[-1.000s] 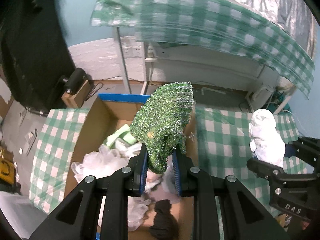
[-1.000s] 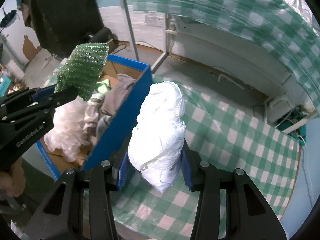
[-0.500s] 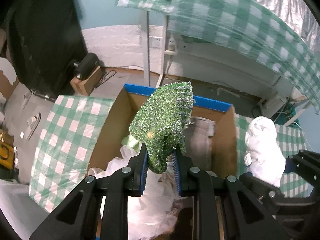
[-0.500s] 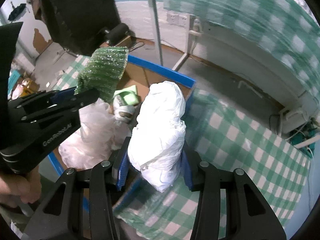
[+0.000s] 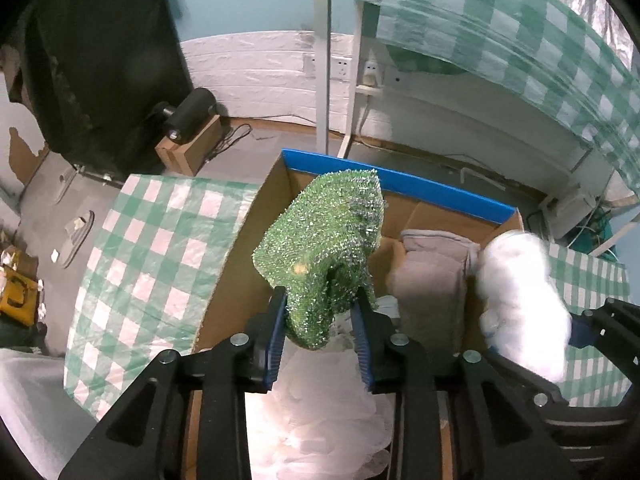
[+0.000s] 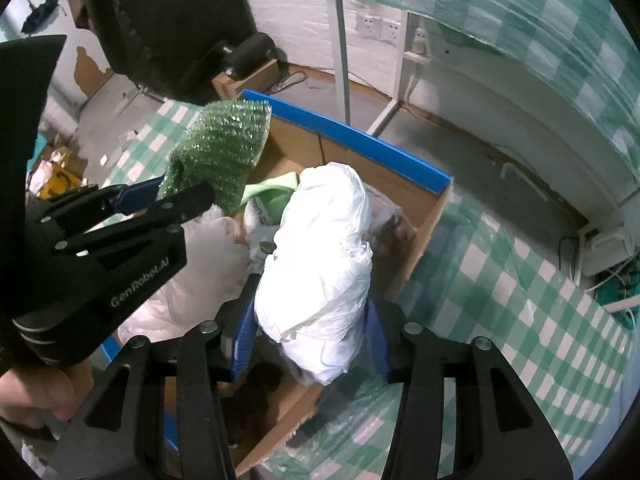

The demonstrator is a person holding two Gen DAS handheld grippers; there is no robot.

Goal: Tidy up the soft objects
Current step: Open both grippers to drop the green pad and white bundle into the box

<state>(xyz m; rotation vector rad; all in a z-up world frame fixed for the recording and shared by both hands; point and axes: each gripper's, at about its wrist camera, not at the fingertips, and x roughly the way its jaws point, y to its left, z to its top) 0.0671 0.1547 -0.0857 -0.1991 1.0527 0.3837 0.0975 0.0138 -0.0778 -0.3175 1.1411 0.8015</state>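
Your left gripper (image 5: 320, 344) has just been easing its jaws apart, yet the pads look to be touching the green sparkly scrubber (image 5: 326, 256) between them, above the cardboard box (image 5: 396, 188). Inside lie a grey folded cloth (image 5: 432, 276) and pale mesh stuff (image 5: 316, 412), so part of the sorting looks done.

From the right wrist, your right gripper (image 6: 310, 342) has likewise been opening, the white bundle (image 6: 320, 264) between its pads and apparently just touching, poised over the box's open top. Both pieces remain to be dropped in; the checked tablecloth (image 6: 500, 288) around shows nothing else waiting.
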